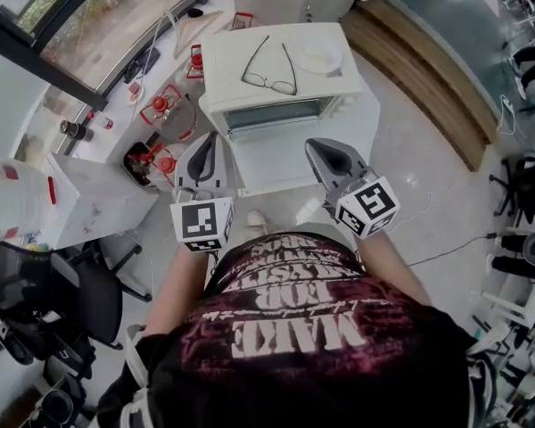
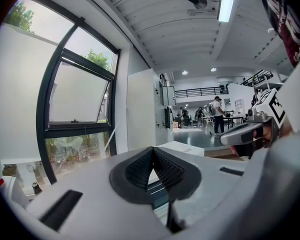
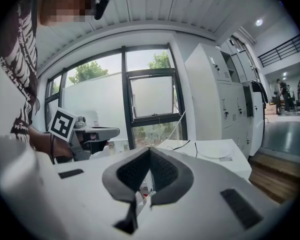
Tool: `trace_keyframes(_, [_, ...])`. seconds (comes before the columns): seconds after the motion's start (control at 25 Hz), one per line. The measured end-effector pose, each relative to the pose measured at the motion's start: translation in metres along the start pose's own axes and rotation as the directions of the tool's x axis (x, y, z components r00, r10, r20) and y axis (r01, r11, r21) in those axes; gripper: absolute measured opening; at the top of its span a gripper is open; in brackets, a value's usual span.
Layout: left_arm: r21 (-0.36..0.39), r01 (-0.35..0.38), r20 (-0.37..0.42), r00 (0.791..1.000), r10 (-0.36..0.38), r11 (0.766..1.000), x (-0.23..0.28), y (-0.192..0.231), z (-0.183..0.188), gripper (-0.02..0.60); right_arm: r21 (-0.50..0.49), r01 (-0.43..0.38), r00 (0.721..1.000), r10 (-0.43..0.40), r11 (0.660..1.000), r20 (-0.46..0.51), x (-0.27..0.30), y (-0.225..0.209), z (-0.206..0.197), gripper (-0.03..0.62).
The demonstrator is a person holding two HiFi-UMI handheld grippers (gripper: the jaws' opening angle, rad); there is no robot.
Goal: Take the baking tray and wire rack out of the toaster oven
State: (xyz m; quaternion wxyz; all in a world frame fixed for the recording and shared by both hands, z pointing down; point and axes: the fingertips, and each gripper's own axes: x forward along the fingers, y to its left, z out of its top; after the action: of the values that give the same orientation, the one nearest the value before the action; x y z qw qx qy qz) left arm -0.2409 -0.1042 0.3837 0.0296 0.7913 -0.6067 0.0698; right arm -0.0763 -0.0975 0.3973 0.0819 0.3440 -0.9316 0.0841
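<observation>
We hold the left hand-held gripper and the right hand-held gripper clenched and empty before the toaster oven on the bench; the baking tray and wire rack are unseen, probably inside; we should first unclench one gripper and open the door fully.

White toaster oven stands on the pale worktop; spectacles and a white plate lie on its top; the left hand-held gripper and the right hand-held gripper hang near its front, apart.
</observation>
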Motion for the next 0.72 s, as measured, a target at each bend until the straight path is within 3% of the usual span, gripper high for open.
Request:
trace_keyframes(0.36, [-0.026, 0.015, -0.015, 1.000, -0.016, 1.000, 0.004, 0.014, -0.014, 0.002, 0.016, 0.028, 0.999, -0.028, 0.999, -0.032, 0.003, 0.007, -0.014, 0.003])
trace_keyframes(0.72, [-0.036, 0.026, -0.043, 0.999, -0.028, 0.999, 0.016, 0.011, -0.025, 0.002, 0.063, 0.072, 0.996, -0.068, 0.995, -0.057, 0.008, -0.017, -0.027, 0.003])
